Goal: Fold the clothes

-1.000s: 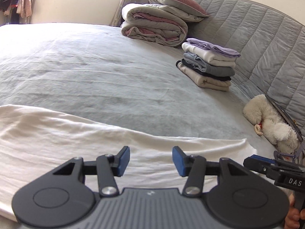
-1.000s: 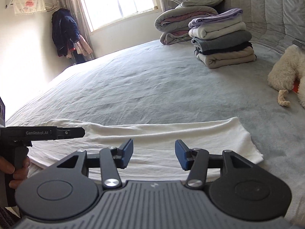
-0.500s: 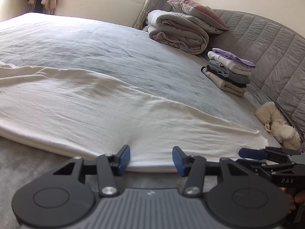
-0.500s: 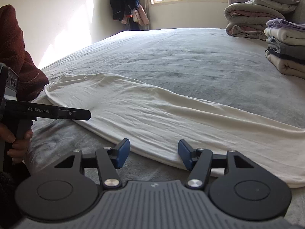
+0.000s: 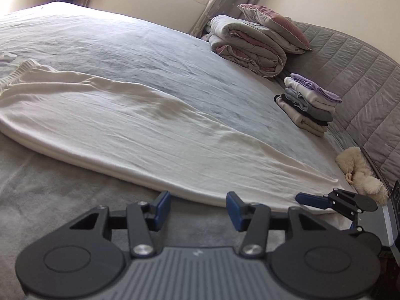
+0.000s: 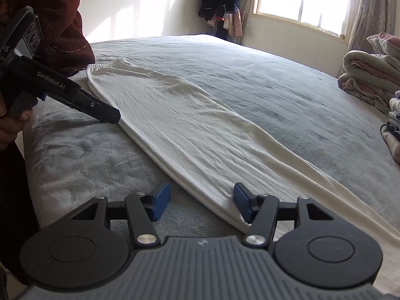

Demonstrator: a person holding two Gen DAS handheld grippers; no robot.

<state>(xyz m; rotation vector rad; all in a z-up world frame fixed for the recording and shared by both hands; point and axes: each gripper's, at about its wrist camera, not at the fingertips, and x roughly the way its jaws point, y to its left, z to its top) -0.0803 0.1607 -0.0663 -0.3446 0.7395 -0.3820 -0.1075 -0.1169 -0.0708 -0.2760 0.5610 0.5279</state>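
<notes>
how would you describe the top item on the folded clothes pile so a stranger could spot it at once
Start at the grey quilted headboard on the bed's far right side. In front of it, past the rolled quilt, stands a small stack of folded clothes. The top piece is the only lilac one; those beneath are white, grey, dark and beige.

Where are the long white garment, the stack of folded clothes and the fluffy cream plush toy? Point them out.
long white garment (image 5: 140,135), left wrist view, middle of the cloth
stack of folded clothes (image 5: 308,105), left wrist view, side of the pile
fluffy cream plush toy (image 5: 360,172), left wrist view, its body
</notes>
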